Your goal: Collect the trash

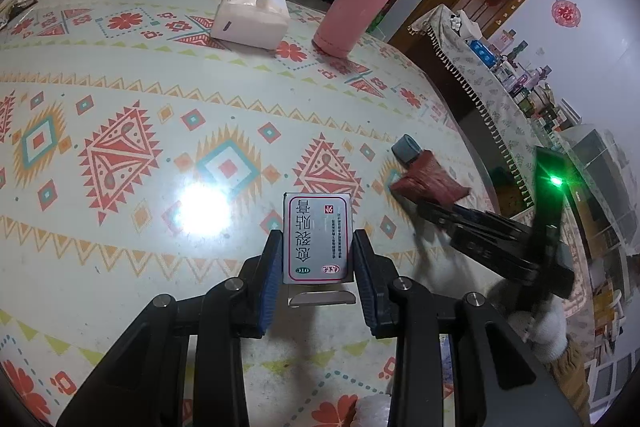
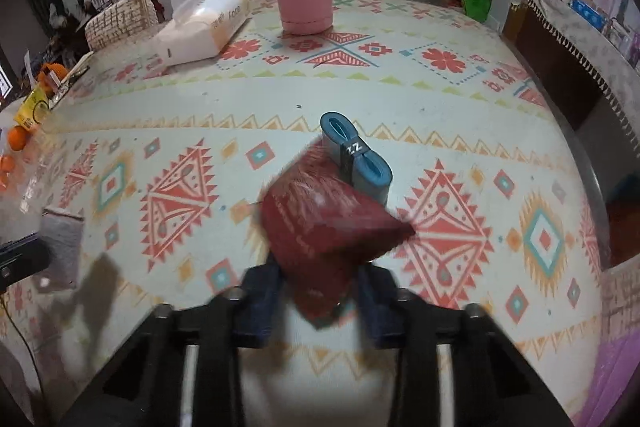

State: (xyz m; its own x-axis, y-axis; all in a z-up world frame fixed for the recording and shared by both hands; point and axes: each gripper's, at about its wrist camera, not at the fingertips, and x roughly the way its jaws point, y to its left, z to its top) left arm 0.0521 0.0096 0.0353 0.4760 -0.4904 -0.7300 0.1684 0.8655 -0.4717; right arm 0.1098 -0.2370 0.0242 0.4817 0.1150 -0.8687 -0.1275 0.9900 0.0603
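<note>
Your left gripper (image 1: 318, 253) clamps grey medicine box (image 1: 317, 237) between blue pads; box label upside down, "OTC" readable, Chinese print. Box held over patterned table (image 1: 120, 99), well in front of tissue pack (image 1: 251, 13) marked "face". Open tabletop left of box; glare patch beside it. Pink bottle (image 1: 352, 13) right of tissue pack, near far table edge. Your right gripper (image 2: 318, 291) grips dark red packet (image 2: 326, 223), blurred. Blue band roll (image 2: 356, 157) marked "22" just behind packet. Table edge close on right.
</note>
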